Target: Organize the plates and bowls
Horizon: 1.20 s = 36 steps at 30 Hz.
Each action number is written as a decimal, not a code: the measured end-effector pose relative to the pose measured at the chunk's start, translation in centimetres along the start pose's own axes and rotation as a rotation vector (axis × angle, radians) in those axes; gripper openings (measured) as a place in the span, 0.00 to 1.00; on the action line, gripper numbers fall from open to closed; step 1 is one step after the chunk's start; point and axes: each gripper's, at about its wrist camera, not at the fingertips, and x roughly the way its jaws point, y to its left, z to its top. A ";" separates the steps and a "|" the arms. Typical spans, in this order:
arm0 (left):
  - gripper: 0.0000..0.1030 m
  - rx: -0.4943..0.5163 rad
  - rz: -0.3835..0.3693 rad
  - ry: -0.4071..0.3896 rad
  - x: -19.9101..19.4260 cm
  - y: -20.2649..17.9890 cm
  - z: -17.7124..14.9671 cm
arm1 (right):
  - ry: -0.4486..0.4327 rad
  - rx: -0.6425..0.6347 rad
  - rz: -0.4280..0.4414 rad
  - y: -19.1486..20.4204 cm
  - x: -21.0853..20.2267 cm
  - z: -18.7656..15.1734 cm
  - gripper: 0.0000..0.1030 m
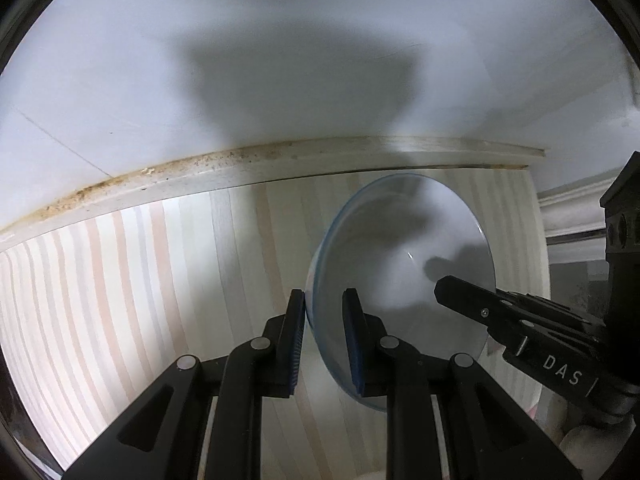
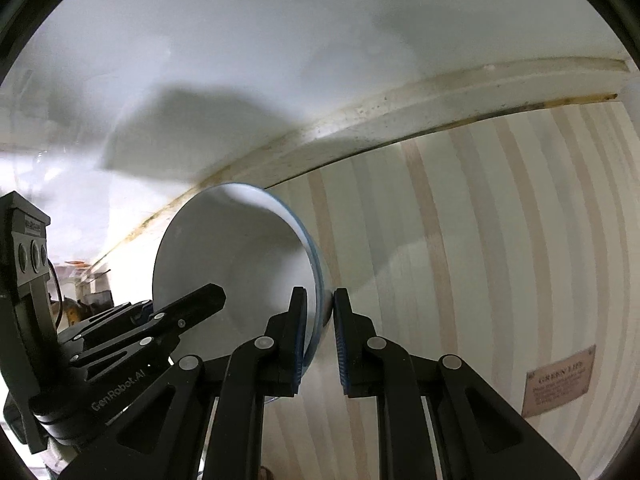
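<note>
Left hand-held gripper (image 1: 324,340) pinching the left rim of a white blue-edged bowl (image 1: 400,256), bowl tilted on edge above the striped desk (image 1: 120,280), right hand-held gripper (image 2: 320,340) clamped on the opposite rim, small printed label (image 2: 558,386) far right

"DAS" on right tongs (image 1: 460,292), "GenRobot.AI" on left tongs (image 2: 214,294), "GREEN LIFE" tablecloth label (image 2: 558,382)

A: What is there to sort?

B: One bowl (image 1: 404,256), white inside with a thin blue rim.

A: Upright?

B: Yes, on the striped cloth (image 1: 120,280), close to its far edge. The left gripper (image 1: 325,340) and right gripper (image 2: 320,340) each straddle opposite sides of its rim.
</note>
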 end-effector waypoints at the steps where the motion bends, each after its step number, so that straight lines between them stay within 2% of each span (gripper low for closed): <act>1: 0.17 0.004 0.000 -0.004 -0.5 -0.2 -0.2 | -0.004 -0.003 0.001 0.1 -0.5 -0.3 0.15; 9: 0.17 0.054 -0.013 -0.045 -4.8 -1.8 -3.4 | -0.040 -0.026 0.005 1.2 -5.2 -3.7 0.15; 17: 0.17 0.101 -0.032 -0.066 -8.2 -3.7 -8.7 | -0.074 -0.035 0.003 1.9 -9.7 -9.7 0.15; 26: 0.17 0.121 -0.054 -0.036 -8.4 -4.9 -16.1 | -0.075 -0.044 0.007 1.2 -13.2 -18.0 0.15; 36: 0.17 0.143 -0.040 0.019 -6.8 -5.2 -21.4 | -0.018 -0.031 -0.001 -0.7 -12.2 -25.2 0.15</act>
